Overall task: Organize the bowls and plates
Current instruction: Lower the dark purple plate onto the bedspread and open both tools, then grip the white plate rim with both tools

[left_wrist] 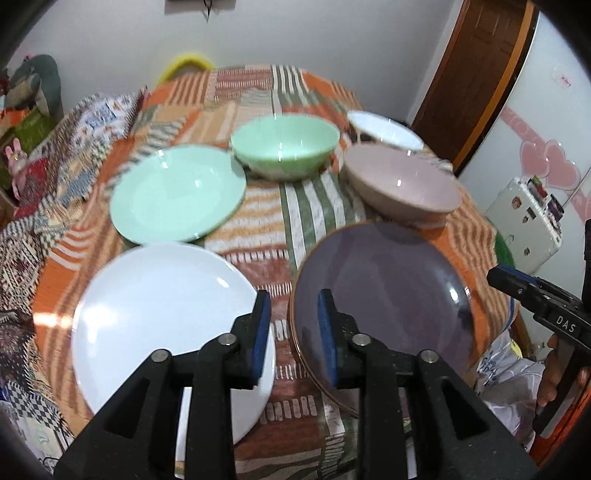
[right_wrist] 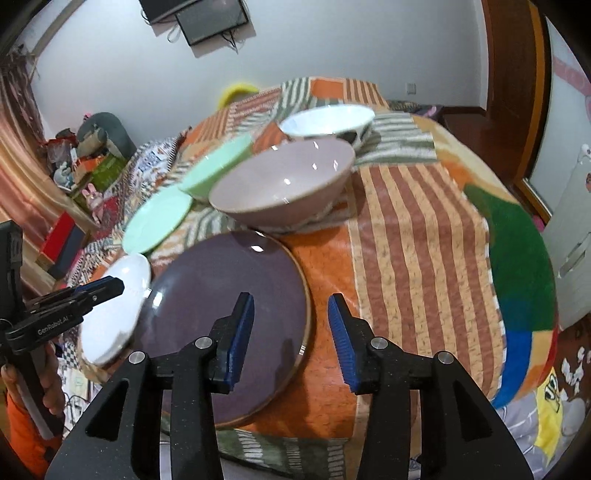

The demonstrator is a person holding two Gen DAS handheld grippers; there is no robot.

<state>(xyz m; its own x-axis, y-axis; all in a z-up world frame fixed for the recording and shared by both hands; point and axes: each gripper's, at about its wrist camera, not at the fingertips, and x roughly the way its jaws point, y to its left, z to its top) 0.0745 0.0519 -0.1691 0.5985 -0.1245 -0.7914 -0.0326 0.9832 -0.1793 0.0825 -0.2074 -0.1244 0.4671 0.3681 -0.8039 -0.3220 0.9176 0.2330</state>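
Nothing was stacked yet: three plates and three bowls lay singly on the counter [right_wrist: 417, 236] around the purple plate [left_wrist: 384, 295]. Both grippers, left [left_wrist: 291, 332] and right [right_wrist: 291, 336], hovered above it, fingers narrowly parted, holding nothing.

The pink bowl [right_wrist: 282, 184] hides most of the blurred green bowl [right_wrist: 214, 168].

A striped patchwork cloth [right_wrist: 417, 236] covers the table, a dark monitor [right_wrist: 210, 18] hangs on the white wall
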